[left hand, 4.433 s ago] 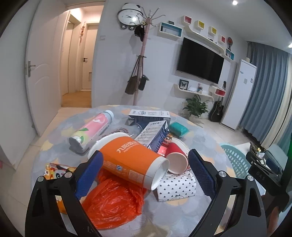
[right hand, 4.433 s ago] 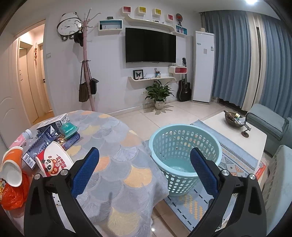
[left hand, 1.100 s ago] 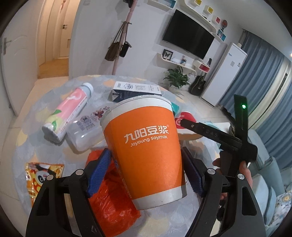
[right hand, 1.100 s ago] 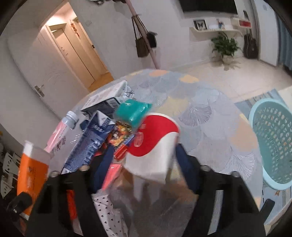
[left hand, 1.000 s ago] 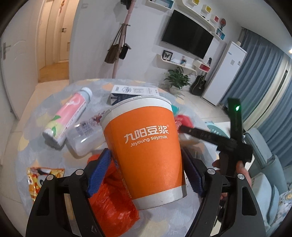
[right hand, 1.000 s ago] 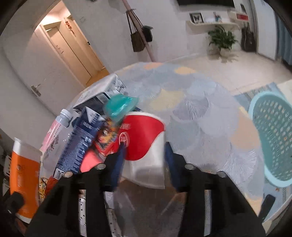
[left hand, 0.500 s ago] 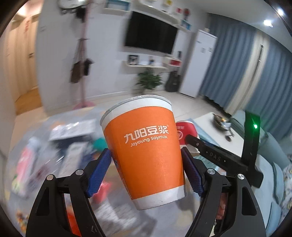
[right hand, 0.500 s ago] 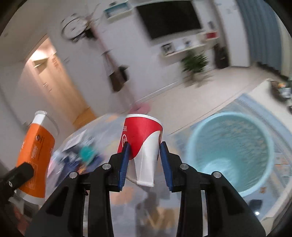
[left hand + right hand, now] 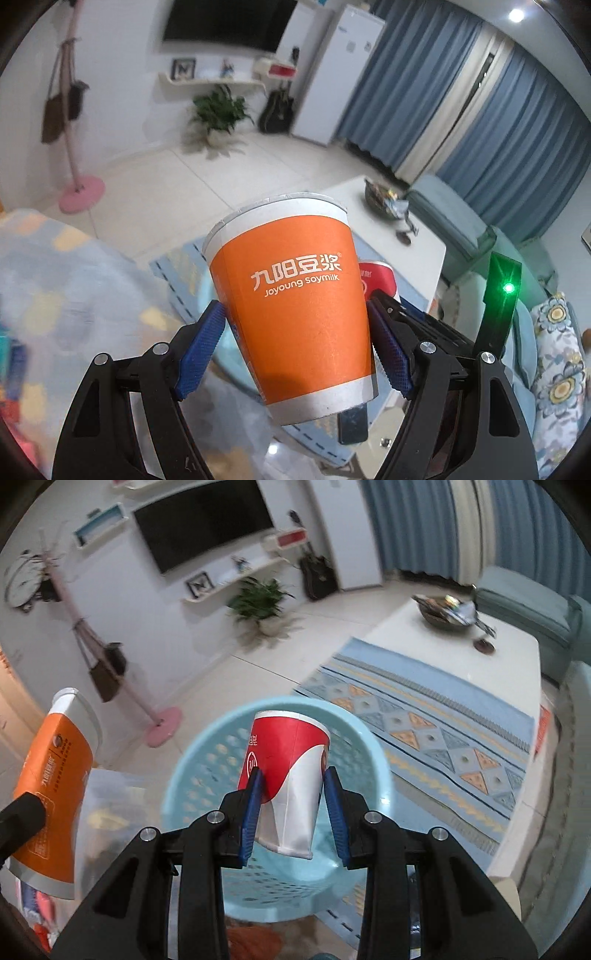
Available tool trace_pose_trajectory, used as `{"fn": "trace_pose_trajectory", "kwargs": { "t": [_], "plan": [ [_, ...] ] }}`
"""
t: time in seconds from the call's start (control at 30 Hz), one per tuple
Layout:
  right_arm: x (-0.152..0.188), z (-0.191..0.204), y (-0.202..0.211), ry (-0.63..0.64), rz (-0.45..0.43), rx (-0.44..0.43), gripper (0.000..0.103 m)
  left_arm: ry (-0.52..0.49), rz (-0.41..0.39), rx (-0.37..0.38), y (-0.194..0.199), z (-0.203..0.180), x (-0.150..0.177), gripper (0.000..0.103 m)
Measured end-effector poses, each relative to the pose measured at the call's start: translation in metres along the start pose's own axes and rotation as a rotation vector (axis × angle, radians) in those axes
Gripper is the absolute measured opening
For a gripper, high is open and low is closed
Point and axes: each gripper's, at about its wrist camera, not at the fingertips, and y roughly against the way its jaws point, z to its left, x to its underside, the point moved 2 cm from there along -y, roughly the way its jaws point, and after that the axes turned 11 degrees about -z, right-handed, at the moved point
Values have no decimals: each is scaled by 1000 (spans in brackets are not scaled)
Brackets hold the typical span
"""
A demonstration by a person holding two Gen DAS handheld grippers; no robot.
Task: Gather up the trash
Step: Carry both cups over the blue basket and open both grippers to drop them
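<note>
The left gripper is clamped on a tall orange paper cup, upright, its blue pads pressed to both sides. The right gripper pinches a red-and-white paper cup, held above the round light-blue plastic basket. Only the right wrist view shows the basket clearly; the left view shows the red cup's edge behind the orange one.

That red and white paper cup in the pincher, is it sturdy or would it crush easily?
Probably flimsy: the red and white paper cup already looks creased and pinched where the right gripper squeezes its lower half. It likely weighs little, being thin paper. Released here, it should drop into the blue laundry basket below.
</note>
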Motion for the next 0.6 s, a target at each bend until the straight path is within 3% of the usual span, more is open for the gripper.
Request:
{"fn": "trace_pose_trajectory", "kwargs": {
  "t": [0.13,0.3,0.37,0.43,0.6],
  "plan": [
    [12,-13,-16,-1,46,22,32,9,49,-26,-28,3,12,75],
    [13,-8,-23,12,66,23,33,-10,41,-72,-32,12,10,77],
    [14,-4,-23,19,69,17,35,-33,31,-94,-28,10,7,83],
    [12,0,-18,23,60,15,46,-36,15,-98,-19,10,4,84],
    [7,13,0,48,30,-15,46,-12,-49,-95,13,16,-4,84]
  ]
}}
